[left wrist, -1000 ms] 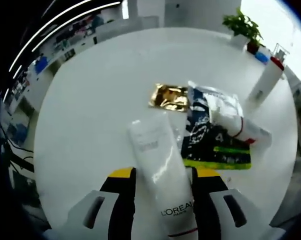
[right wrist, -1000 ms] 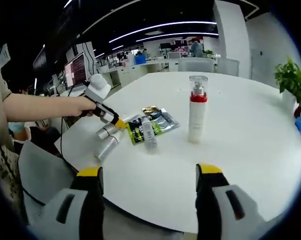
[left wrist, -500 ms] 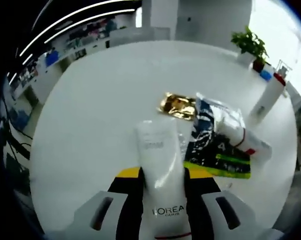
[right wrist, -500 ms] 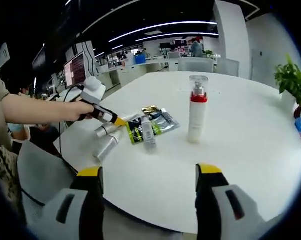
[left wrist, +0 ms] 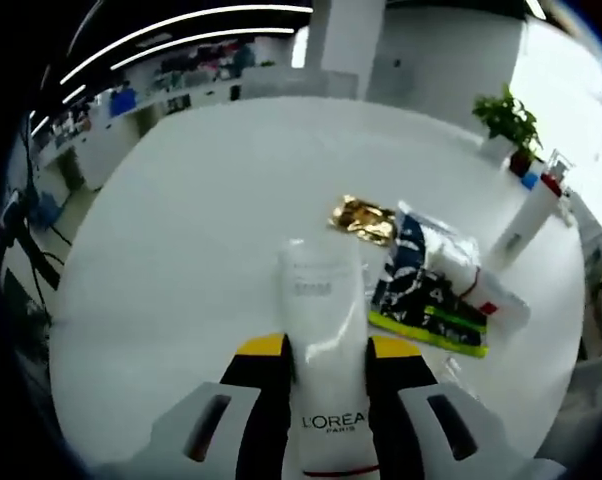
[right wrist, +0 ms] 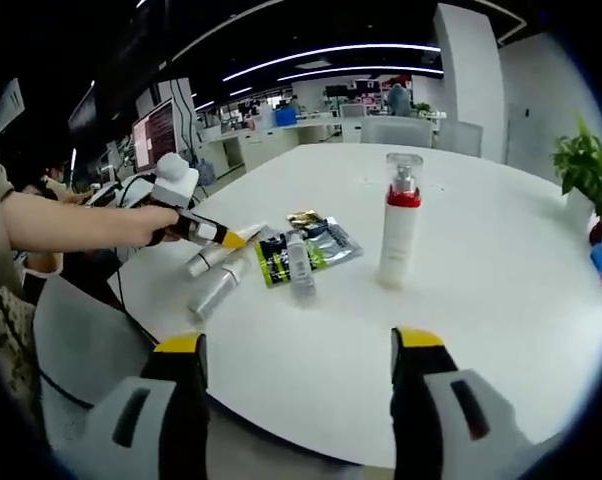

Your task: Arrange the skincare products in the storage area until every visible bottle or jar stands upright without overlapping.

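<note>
My left gripper (left wrist: 328,352) is shut on a white L'Oreal tube (left wrist: 323,310), which points away from the camera over the white round table (left wrist: 181,230). In the right gripper view a hand holds that left gripper (right wrist: 226,240) at the table's left edge, with the tube (right wrist: 207,261) in its jaws. A second silvery tube (right wrist: 219,289) lies just in front of it. A small white tube with a red band (left wrist: 486,285) lies across dark sachets (left wrist: 421,290). A tall pump bottle (right wrist: 399,232) with a red collar stands upright. My right gripper (right wrist: 299,345) hangs open above the near table edge, holding nothing.
A gold sachet (left wrist: 364,218) lies flat beside the dark sachets. A potted plant (left wrist: 506,120) stands at the table's far edge. A person's arm (right wrist: 71,222) reaches in from the left. Desks and monitors (right wrist: 153,138) stand behind the table.
The left jaws have closed in from a loose straddle to a grip on the L'Oreal tube, and that view has tilted up. The right gripper has stayed still.
</note>
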`<state>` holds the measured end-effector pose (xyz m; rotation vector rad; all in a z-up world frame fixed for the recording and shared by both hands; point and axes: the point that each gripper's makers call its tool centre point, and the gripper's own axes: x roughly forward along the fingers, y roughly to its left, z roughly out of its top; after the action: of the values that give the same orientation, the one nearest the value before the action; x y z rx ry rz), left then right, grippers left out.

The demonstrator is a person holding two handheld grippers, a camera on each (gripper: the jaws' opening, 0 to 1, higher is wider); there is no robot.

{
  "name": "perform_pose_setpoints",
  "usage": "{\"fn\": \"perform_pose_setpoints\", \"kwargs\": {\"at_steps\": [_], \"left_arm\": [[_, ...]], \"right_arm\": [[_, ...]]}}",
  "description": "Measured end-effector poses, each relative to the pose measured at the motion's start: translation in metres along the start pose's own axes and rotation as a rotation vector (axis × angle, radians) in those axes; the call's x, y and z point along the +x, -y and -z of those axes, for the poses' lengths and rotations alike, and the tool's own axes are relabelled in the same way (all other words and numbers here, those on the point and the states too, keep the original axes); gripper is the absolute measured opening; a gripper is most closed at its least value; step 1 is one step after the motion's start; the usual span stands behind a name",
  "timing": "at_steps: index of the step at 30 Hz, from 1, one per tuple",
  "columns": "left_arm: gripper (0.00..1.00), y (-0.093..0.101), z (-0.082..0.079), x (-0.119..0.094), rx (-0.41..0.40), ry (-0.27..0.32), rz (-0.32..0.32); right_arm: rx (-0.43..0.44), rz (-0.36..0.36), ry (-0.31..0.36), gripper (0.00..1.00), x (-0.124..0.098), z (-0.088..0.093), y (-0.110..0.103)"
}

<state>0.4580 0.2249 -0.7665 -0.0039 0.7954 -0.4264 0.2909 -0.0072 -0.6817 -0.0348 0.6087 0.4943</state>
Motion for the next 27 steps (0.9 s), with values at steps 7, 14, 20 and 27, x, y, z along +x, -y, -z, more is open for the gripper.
{"fn": "perform_pose_setpoints", "kwargs": {"at_steps": [7,14,20,27], "left_arm": [[0.24,0.002,-0.001,-0.022,-0.007,0.069,0.013],[0.25,0.01,-0.006,-0.043,-0.007,0.139,0.031],[0.25,0.02,-0.012,-0.064,-0.008,0.195,0.044],[0.25,0.031,-0.027,-0.091,0.003,0.266,0.058]], "right_arm": [[-0.003,-0.01,-0.001,0.75,0.0,0.001,0.001],[-0.013,-0.026,-0.003,0.76,0.0,-0.001,-0.005],[-0.019,-0.046,0.002,0.76,0.001,-0.003,-0.009],[-0.021,-0.073,0.018,0.76,0.005,-0.008,-0.016]]}}
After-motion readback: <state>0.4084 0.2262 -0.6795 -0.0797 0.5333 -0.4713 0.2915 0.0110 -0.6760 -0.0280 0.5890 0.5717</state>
